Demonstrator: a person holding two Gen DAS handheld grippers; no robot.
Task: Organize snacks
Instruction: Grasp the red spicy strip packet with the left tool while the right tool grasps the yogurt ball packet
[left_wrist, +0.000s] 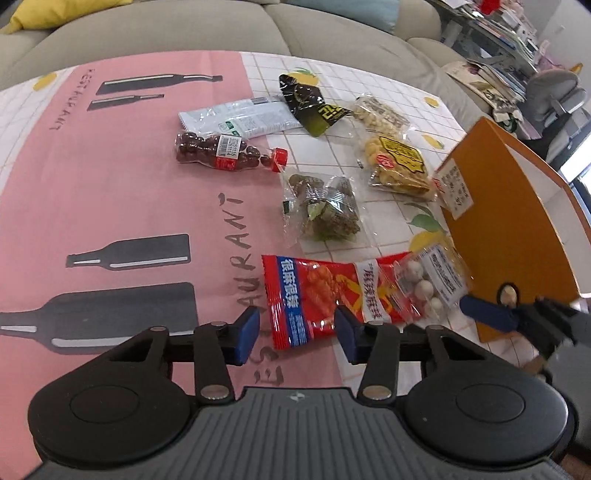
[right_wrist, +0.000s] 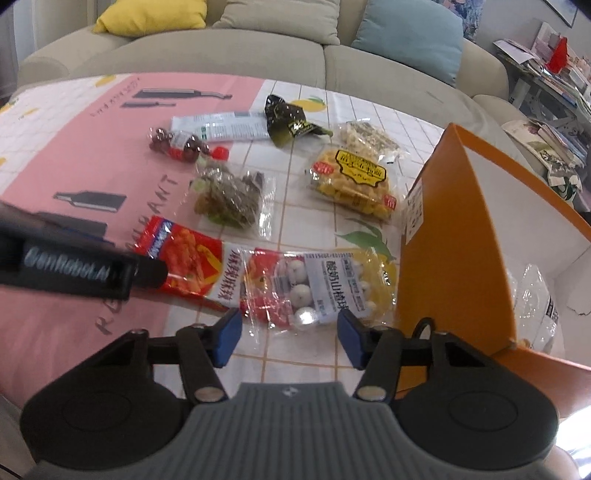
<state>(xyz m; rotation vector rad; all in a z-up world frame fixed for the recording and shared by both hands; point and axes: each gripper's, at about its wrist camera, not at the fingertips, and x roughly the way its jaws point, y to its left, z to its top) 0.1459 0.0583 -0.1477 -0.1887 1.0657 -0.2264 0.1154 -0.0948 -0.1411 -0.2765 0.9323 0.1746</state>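
A: Where the sofa (right_wrist: 229, 51) curves behind it, the tabletop (left_wrist: 110, 192) is seen covered by a pink and white-checked cloth, and an orange box (right_wrist: 454, 236) is stood open at its right edge.

B: Is anything seen inside the box?

A: A clear packet (right_wrist: 535, 295) is made out against its white inner wall. The other snacks are spread on the cloth beside the box: a red spicy-snack packet (left_wrist: 306, 295) nearest, a clear bag of white yogurt hawthorn balls (right_wrist: 314, 291) lapped over its right end, then a bag of green-wrapped pieces (left_wrist: 325, 206), a yellow-labelled bag (right_wrist: 354, 177) and a bottle-shaped pack of dark round candies (left_wrist: 229, 149) farther back.

B: And the claws?

A: The left claw (left_wrist: 297, 334) is held open, the red packet's near edge lying between its blue pads, unpressed. The right claw (right_wrist: 290, 338) is likewise open, just short of the hawthorn bag's near edge; nothing is gripped.
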